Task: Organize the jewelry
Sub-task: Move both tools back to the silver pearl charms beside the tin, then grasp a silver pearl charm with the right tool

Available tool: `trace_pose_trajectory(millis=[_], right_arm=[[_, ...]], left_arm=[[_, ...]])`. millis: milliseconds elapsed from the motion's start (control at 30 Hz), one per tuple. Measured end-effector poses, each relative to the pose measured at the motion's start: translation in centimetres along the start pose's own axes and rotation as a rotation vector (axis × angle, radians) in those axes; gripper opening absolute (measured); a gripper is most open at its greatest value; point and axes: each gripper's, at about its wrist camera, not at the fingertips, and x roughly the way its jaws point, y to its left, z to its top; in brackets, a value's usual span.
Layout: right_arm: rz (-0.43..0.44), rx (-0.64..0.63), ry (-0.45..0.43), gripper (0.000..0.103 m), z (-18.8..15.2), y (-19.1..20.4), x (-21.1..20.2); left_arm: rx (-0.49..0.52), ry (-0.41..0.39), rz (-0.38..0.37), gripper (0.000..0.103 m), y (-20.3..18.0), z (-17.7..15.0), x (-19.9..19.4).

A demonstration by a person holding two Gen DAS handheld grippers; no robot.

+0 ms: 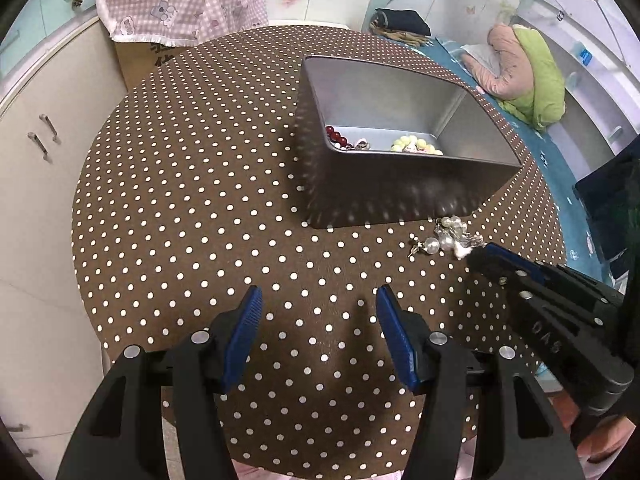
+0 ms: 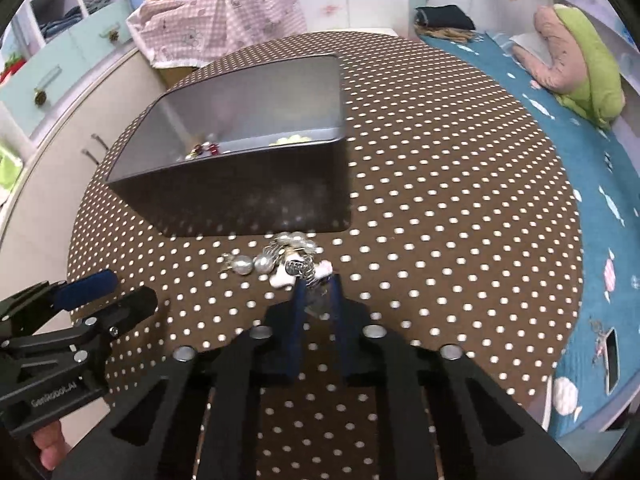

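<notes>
Right gripper (image 2: 316, 280) is clamped on the pearl jewelry cluster (image 2: 288, 258); left gripper (image 1: 318, 304) hangs open. Lift straight up, then carry toward the metal tin (image 2: 240, 196) at eleven o'clock.

Matt brushed-metal tin (image 1: 400, 196), woven polka-dot tablecloth (image 1: 200, 220), glossy pearl jewelry (image 1: 440, 240), ribbed blue plastic tongs pads (image 1: 244, 332)
</notes>
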Motion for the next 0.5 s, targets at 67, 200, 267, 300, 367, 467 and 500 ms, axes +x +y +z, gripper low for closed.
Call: trace_pose_trajectory(millis=[67, 200, 267, 300, 367, 467, 500], right_arm=[[0.004, 0.021, -0.011, 0.009, 0.0, -0.6, -0.4], [-0.002, 0.040, -0.047, 0.008, 0.2, -1.5, -1.7], [-0.002, 0.042, -0.061, 0.008, 0.3, -1.9, -2.3], [-0.004, 0.026, -0.061, 0.008, 0.3, -1.9, -2.5], [-0.013, 0.003, -0.048, 0.011, 0.1, -1.7, -2.5], [-0.026, -0.005, -0.026, 0.011, -0.3, -1.3, -2.0], [-0.028, -0.012, -0.015, 0.011, -0.4, -1.0, -1.6]], left_arm=[[0.004, 0.006, -0.004, 0.057, -0.2, 0.2, 0.3], [0.017, 0.014, -0.019, 0.057, -0.8, 0.2, 0.6], [0.024, 0.015, -0.025, 0.057, -1.1, 0.2, 0.6], [0.027, 0.014, -0.026, 0.057, -1.3, 0.2, 0.7], [0.031, 0.015, -0.029, 0.057, -1.5, 0.2, 0.7], [0.034, 0.018, -0.027, 0.057, -1.6, 0.1, 0.9], [0.033, 0.020, -0.028, 0.057, -1.6, 0.1, 0.9]])
